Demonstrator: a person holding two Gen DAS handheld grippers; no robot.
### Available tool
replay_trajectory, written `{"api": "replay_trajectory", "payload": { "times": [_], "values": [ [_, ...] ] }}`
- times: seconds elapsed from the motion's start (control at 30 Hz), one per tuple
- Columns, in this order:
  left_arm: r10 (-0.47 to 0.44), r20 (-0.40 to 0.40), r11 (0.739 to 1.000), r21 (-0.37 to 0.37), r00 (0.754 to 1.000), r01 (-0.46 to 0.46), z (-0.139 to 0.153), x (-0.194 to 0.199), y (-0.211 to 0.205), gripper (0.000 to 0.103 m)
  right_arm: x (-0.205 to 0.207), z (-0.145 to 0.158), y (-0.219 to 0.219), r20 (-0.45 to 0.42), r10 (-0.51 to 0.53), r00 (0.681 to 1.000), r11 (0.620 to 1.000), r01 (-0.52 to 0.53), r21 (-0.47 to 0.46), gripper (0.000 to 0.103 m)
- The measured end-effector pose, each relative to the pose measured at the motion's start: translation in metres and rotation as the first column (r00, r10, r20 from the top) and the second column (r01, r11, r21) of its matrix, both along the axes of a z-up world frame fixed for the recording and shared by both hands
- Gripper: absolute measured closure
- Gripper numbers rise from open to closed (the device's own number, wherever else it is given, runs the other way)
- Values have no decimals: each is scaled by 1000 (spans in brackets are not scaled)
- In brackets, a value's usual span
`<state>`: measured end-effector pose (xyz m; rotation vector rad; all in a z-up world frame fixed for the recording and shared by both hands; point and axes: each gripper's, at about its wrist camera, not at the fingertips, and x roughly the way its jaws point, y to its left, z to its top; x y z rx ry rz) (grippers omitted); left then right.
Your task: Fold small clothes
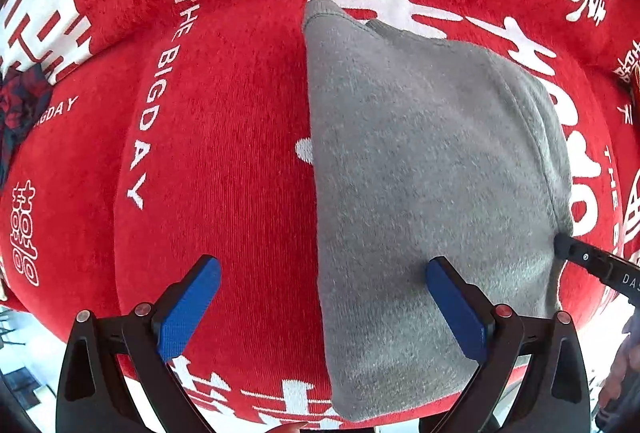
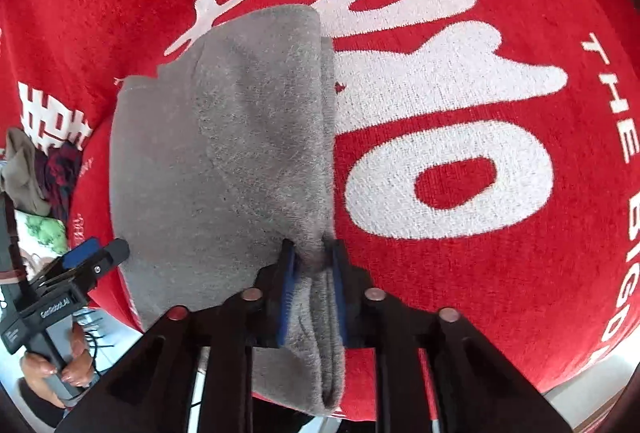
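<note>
The right gripper [image 2: 312,265] pinched the grey garment's [image 2: 224,153] edge; the left gripper [image 1: 324,297] gaped wide above it. A loose pinch could undo the fold.

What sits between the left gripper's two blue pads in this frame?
In the left wrist view, the open left gripper spans bare red blanket and the left edge of the grey garment.

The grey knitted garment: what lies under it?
Under the grey knitted garment lies the red plush blanket with white lettering; its print continues beneath, hidden.
</note>
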<state>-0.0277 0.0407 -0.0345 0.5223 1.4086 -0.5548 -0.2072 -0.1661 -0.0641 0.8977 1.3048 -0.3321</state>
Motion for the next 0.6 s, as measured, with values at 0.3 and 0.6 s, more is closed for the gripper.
{"api": "replay_trajectory", "payload": {
  "times": [0.3, 0.6],
  "values": [
    [77, -50, 997, 32, 996, -76, -3, -4, 10, 0, 5, 10, 6, -57, 33, 998, 999, -35, -23, 71],
    [56, -71, 994, 95, 996, -49, -3, -13, 13, 0, 3, 15, 6, -129, 21, 991, 1000, -22, -7, 54]
  ]
}}
